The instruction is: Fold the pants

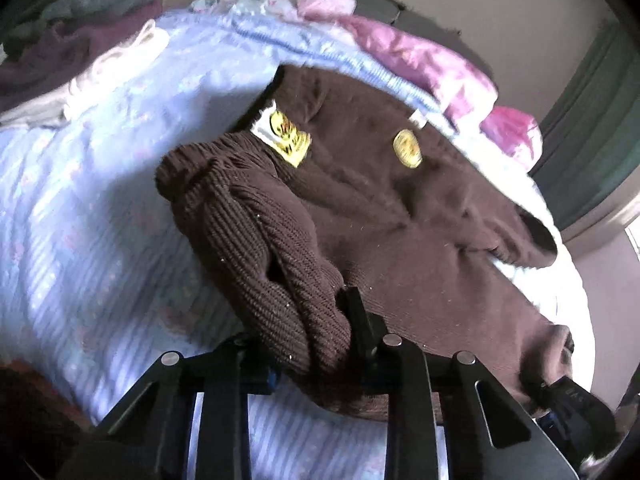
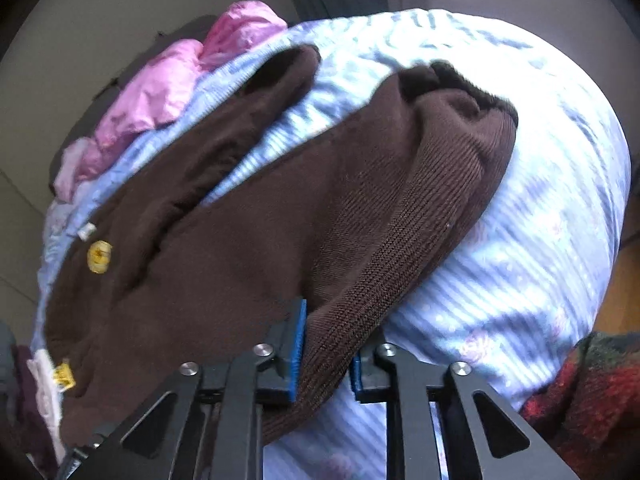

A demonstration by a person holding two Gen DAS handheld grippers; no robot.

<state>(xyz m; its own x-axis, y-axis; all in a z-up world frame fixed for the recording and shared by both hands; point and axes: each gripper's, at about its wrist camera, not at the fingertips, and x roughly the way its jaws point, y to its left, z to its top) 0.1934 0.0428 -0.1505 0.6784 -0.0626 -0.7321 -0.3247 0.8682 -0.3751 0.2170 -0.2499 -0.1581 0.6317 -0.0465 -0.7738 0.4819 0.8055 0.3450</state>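
Two grippers clamp the brown pants (image 1: 400, 208), which lie spread on a pale blue striped bedspread (image 1: 100, 220). Fingers of the left gripper (image 1: 320, 344) are pinched tight on the ribbed waistband (image 1: 256, 240); the right gripper (image 2: 328, 352) pinches a ribbed edge of the same pants between its blue pads (image 2: 298, 344). Pink bedding (image 2: 160, 92) is heaped beyond the pants.

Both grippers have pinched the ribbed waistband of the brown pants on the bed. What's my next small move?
Probably lift both ends a little and together. The left gripper and the right gripper are each shut on the ribbed waistband, while the brown pants lie rumpled on the blue bedspread. Raising them should let the legs hang straight.
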